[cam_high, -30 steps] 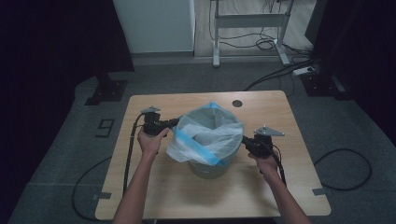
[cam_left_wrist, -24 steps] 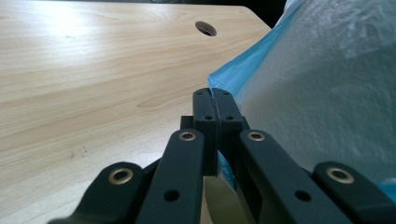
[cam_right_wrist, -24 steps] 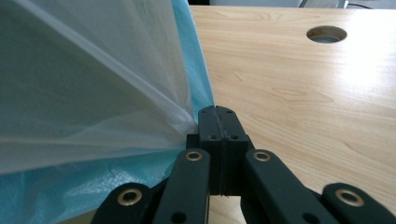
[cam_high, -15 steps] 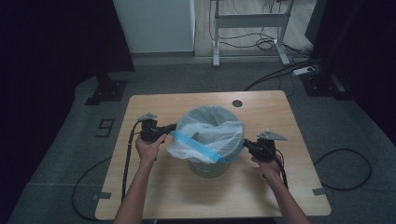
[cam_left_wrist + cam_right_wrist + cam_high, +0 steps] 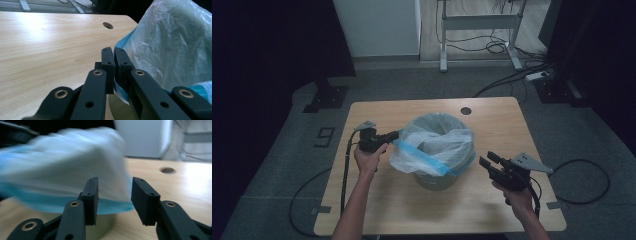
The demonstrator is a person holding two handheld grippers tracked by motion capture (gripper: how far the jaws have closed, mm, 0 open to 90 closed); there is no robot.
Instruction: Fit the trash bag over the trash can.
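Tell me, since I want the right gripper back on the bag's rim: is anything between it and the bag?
Nothing visible. The right gripper, whose jaws have just been opening with nothing between them, faces the bag across bare table. The left gripper grips the opposite edge.

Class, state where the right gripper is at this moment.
In the high view, the right gripper hangs open at the table's right side, just clear of the bag-lined bin.

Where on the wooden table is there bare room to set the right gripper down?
Bare wood lies between the small bin with its clear blue-edged plastic liner and the round hole, and along the wooden table's near edge. The bin's left is crowded.
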